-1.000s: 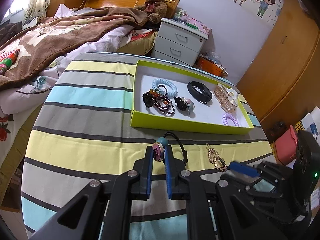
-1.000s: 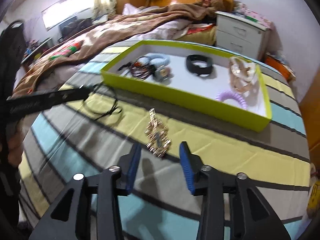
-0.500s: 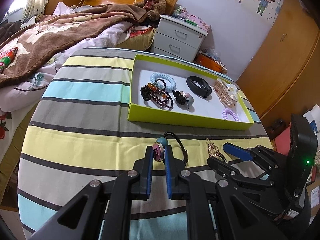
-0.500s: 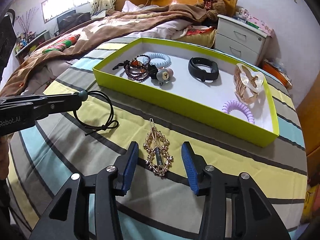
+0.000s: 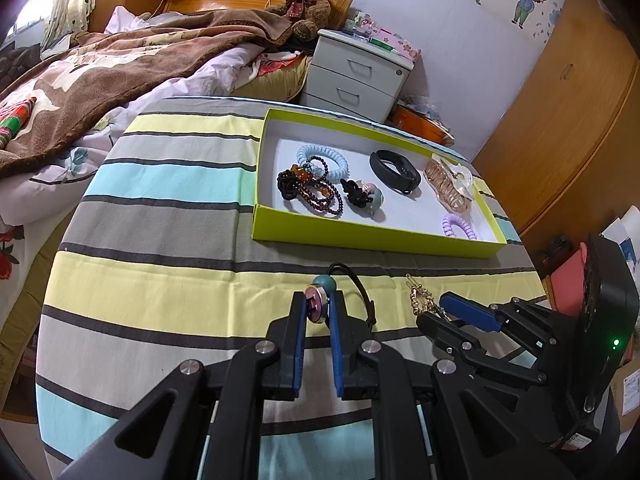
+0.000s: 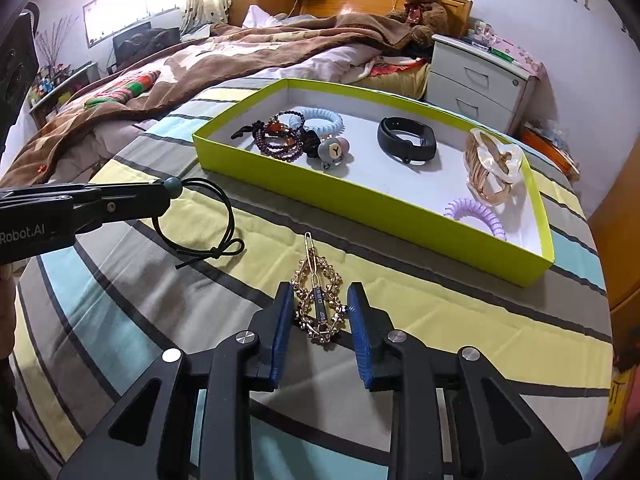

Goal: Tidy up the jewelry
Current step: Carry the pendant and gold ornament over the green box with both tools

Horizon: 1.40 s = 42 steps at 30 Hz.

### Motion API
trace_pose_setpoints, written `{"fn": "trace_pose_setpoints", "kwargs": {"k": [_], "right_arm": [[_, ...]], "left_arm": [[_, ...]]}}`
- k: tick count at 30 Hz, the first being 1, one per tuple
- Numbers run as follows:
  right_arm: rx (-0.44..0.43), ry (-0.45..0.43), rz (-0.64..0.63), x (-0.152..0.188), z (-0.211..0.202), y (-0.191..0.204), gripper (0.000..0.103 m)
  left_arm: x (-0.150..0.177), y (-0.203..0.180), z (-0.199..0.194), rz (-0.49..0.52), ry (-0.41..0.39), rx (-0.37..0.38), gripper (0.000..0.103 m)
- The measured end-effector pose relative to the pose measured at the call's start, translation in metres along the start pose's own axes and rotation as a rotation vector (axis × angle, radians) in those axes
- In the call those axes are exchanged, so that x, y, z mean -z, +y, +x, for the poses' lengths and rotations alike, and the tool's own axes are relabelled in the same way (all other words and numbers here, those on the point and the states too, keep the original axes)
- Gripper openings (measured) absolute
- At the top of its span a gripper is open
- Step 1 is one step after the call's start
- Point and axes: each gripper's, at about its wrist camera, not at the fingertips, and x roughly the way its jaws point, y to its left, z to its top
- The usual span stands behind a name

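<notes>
My left gripper (image 5: 318,308) is shut on the pink and teal charm of a black hair tie (image 5: 320,300); its cord loop (image 6: 208,224) trails onto the striped tablecloth. My right gripper (image 6: 318,312) is open, its jaws straddling a gold chain hair clip (image 6: 318,300) that lies on the cloth. The clip also shows in the left wrist view (image 5: 420,298), with the right gripper (image 5: 452,312) over it. A lime-green box (image 5: 360,236) beyond holds several hair ties, a beaded bracelet, a black band (image 6: 406,144) and a gold claw clip (image 6: 490,170).
The round table has a striped cloth (image 5: 160,272). A bed with a brown blanket (image 5: 100,80) lies to the left. A white nightstand (image 5: 360,76) and a teddy bear (image 5: 308,4) stand behind the box. Wooden wardrobe doors (image 5: 568,120) are on the right.
My right gripper has moved forward and down, so its open jaws now sit on either side of the gold clip. My left gripper still holds the hair tie, nearly unmoved.
</notes>
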Motion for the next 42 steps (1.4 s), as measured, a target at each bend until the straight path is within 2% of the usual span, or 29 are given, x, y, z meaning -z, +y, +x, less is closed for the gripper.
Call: {"fn": "trace_pose_setpoints", "kwargs": {"k": [22,42], "right_arm": [[-0.017,-0.074,0.092,0.003,-0.031,-0.016,0.028],[0.006,-0.146,0.119,-0.022,-0.055,-0.038,0.028]], "left_arm": [[-0.007,-0.012,-0.014,0.029,-0.03,-0.011,0.012],[-0.056,-0.031,-0.02,0.081,-0.09,-0.006,0.012]]}}
